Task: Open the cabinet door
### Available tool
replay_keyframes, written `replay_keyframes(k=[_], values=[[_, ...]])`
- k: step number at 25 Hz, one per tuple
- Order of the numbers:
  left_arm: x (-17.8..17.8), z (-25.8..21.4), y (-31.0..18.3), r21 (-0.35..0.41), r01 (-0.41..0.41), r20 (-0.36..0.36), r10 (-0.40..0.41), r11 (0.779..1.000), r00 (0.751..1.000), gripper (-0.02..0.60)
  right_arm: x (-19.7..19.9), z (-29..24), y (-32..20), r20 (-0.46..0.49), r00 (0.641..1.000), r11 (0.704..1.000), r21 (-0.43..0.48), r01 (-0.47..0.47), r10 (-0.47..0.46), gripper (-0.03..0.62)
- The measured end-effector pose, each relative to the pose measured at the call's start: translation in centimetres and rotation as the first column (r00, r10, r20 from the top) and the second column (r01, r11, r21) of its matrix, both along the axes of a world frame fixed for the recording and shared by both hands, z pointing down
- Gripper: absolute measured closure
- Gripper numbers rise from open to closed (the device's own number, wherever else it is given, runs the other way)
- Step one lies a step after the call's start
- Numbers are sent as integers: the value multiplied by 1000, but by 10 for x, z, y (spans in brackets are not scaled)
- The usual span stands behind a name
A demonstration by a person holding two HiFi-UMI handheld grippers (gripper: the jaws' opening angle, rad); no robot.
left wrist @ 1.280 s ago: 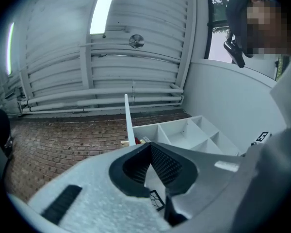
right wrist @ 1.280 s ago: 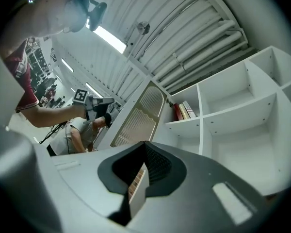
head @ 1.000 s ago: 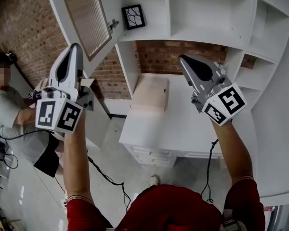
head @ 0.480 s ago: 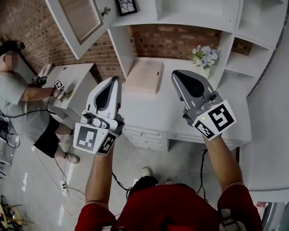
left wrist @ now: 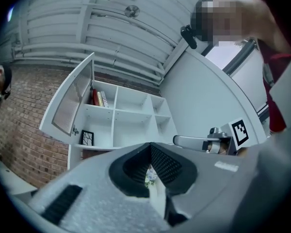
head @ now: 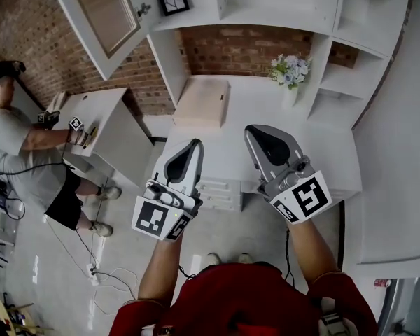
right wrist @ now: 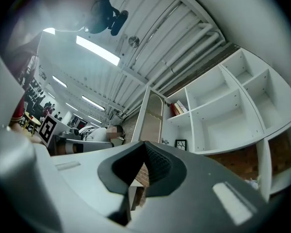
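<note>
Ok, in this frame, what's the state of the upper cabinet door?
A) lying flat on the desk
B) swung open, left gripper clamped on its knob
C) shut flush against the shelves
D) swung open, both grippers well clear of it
D: the cabinet door stands swung out from the shelf unit, while the left gripper and right gripper are down by the desk, touching nothing.

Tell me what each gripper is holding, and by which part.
Nothing. The left gripper and right gripper are both shut and empty.
</note>
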State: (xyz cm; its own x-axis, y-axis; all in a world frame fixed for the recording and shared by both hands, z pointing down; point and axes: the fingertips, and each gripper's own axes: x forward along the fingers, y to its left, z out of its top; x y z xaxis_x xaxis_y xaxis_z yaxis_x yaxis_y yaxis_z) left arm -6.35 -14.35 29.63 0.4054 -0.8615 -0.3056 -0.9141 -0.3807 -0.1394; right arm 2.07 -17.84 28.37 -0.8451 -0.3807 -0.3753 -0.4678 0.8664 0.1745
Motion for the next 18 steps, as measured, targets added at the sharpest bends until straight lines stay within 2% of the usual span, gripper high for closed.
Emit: replay_keyframes(k=[6,12,18], values=[[-3,9,18,16,-40,11,40,999,999,577,-19,14,29,-7,1000,1000,-2,3,-3,582],[-8,15,24,23,-77,9,77,997,997,577,-27,27,34,-6,1000,1000,-29,-4,4,582],[-22,19,23,17,-71,-1,71,997,997,577,-31,36,33,-29,999,999,-23,-34,34,582]])
